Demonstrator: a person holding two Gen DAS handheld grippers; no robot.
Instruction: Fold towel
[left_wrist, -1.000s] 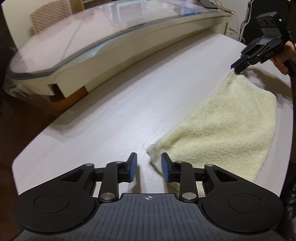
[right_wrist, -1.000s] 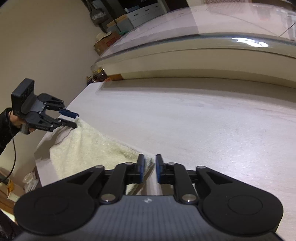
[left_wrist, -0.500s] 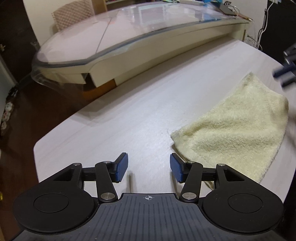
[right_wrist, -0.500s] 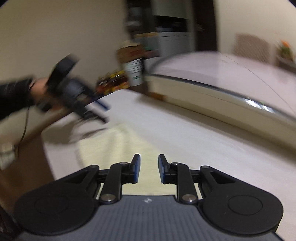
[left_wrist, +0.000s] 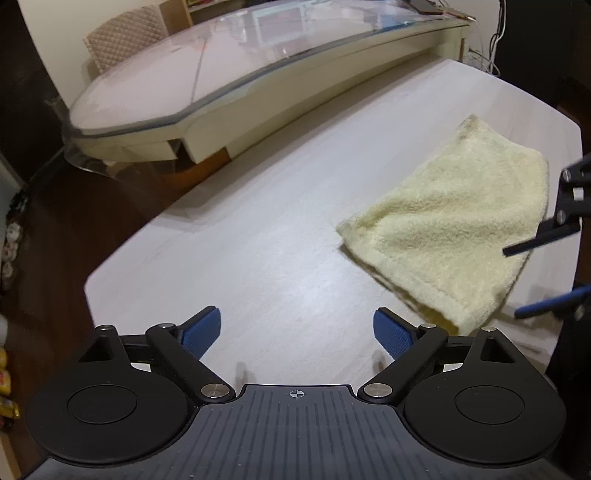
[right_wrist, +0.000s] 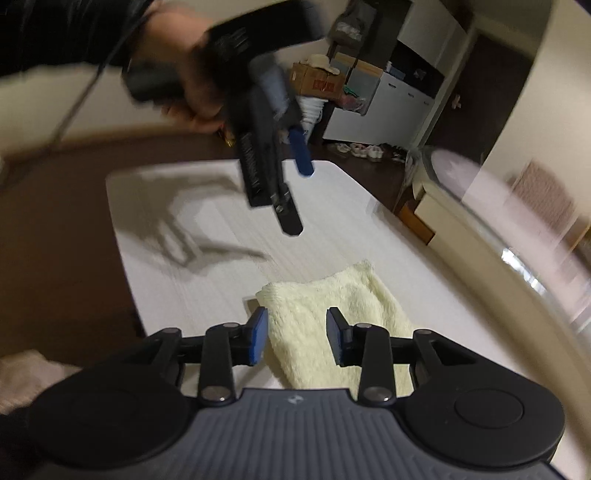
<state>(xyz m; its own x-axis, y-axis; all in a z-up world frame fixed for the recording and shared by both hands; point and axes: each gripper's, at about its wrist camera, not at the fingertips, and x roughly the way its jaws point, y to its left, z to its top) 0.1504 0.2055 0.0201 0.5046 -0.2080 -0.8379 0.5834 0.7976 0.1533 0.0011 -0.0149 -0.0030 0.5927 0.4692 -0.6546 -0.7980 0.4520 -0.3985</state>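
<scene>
A pale yellow towel (left_wrist: 450, 221) lies folded on the white table (left_wrist: 258, 240), near its right end. My left gripper (left_wrist: 297, 330) is open and empty, raised above the table to the left of the towel. My right gripper (right_wrist: 296, 338) is open and empty, hovering just above the towel (right_wrist: 332, 314), whose near part lies between its fingers in the view. The right gripper's fingers (left_wrist: 543, 236) show at the right edge of the left wrist view. The left gripper (right_wrist: 291, 192) shows blurred, high above the table, in the right wrist view.
A larger glass-topped table (left_wrist: 221, 74) stands beyond the white table. A chair (left_wrist: 125, 37) is behind it. Boxes and white cabinets (right_wrist: 388, 96) stand at the room's far side. The table's edges (right_wrist: 122, 251) are close to the towel.
Both grippers have let go of the towel's corners, opened wider and lifted away. The towel stays flat and folded. The right wrist view has swung round over the towel.
</scene>
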